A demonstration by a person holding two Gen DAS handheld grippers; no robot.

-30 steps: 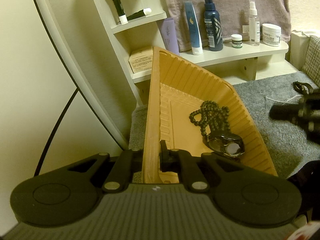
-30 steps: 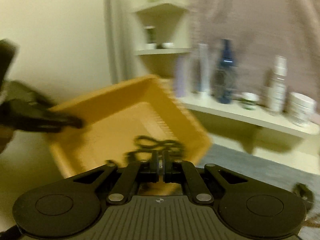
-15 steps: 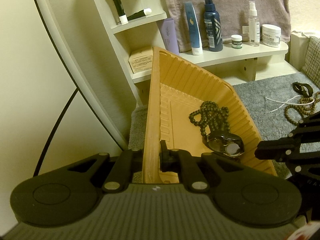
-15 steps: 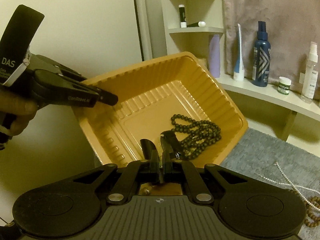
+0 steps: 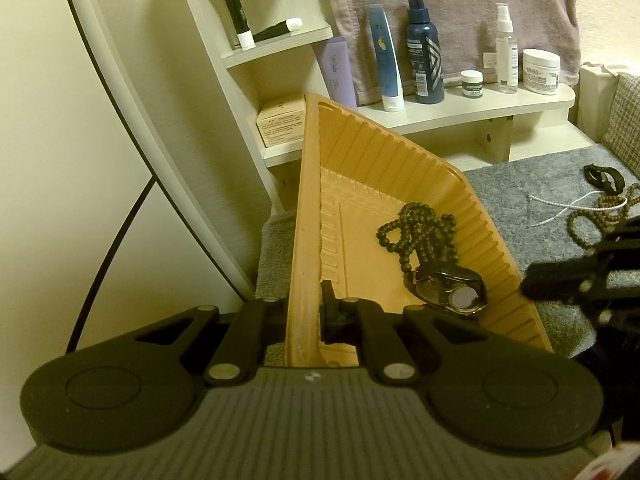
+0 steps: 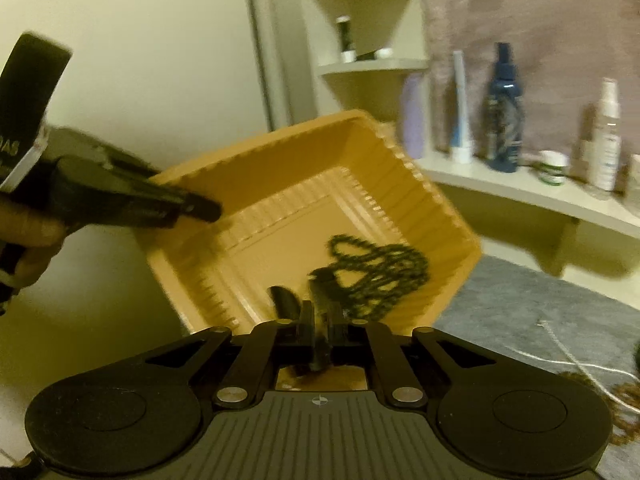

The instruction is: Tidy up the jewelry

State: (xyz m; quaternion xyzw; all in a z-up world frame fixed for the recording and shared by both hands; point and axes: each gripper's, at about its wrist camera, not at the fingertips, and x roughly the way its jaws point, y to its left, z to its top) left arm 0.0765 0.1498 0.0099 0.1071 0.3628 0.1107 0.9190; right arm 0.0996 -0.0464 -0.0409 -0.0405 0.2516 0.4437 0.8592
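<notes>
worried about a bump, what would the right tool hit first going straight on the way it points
Probably the watch in the tray, whose strap shows just ahead of the right tool. The view is blurred, so the tray's near wall could come first.

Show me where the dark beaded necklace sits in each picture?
Left wrist view: dark beaded necklace lies right of centre, inside the tan ribbed plastic tray, above a black wristwatch.
Right wrist view: necklace lies lower centre-right, blurred.
Shared landmark: the dark blue spray bottle.
</notes>
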